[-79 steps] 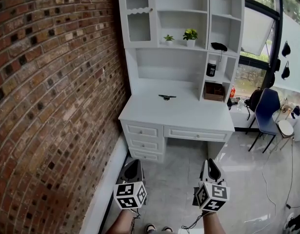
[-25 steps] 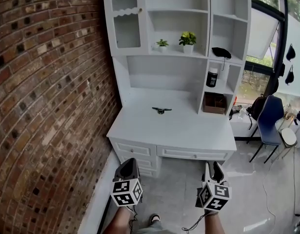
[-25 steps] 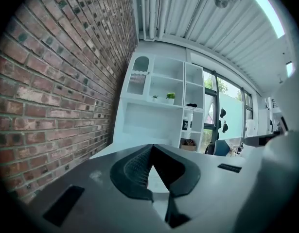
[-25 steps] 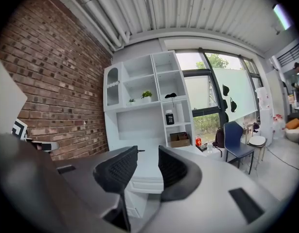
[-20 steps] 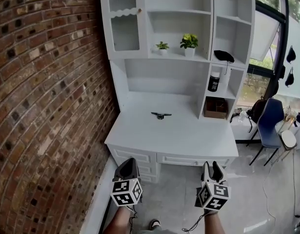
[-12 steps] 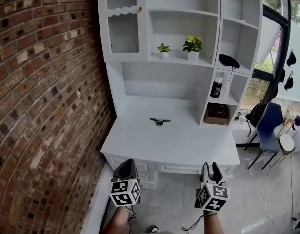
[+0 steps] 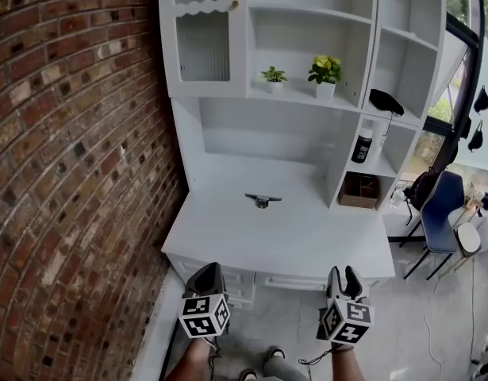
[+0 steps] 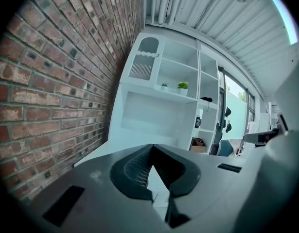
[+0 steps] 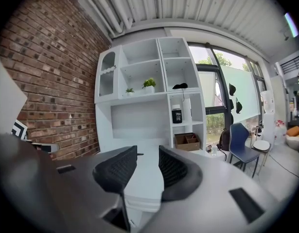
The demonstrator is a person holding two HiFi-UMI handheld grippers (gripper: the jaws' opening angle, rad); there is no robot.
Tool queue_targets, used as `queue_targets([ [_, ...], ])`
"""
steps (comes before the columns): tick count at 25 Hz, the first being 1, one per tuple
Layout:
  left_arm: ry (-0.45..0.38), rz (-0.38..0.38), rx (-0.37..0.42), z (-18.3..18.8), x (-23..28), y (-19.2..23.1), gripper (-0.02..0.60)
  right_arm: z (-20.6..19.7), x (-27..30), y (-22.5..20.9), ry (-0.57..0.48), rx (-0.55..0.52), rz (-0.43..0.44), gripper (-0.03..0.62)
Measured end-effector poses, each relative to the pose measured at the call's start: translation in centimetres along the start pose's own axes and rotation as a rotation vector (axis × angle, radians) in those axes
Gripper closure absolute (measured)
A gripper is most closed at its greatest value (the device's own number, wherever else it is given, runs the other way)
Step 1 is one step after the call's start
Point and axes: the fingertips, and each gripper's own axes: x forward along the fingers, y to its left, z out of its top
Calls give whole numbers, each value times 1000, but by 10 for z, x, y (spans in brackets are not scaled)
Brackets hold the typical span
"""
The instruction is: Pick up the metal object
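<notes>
Progress first: as far as the head view shows, the pick-up has not begun. The one metal object (image 7: 262,200), a small dark piece with a thin bar across it, lies by itself toward the back of the white table (image 7: 291,240), under the shelf unit. Both tongs hang low over the floor in front of the table, well apart from it: left tongs (image 7: 209,270) and right tongs (image 7: 345,275), two in all, each with its marker cube. By my judgement, everything is left to do: reach, close on the object, lift. Also counted here: two potted plants (image 7: 273,76) (image 7: 325,68) on a shelf, one dark jar (image 7: 361,148), one brown box (image 7: 359,191) and one blue chair (image 7: 442,213).

Left gripper view: the two jaws are pressed together at their tips, with nothing between them.

Right gripper view: the jaws stand spread and hold nothing; the table shows through the gap, far beyond them.
</notes>
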Motion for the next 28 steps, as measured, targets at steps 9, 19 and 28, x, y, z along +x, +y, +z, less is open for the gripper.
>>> queue_targets([
  [9,3,27,7,4,54,1,569,3,64,-11,0,20,28,454],
  [19,-9,54,36,38,147,-19,569,36,167,-33,-5,41,91,453],
  [28,-18,90,28,58,224,-28,571,63,250,-49,-7,33,151,450],
])
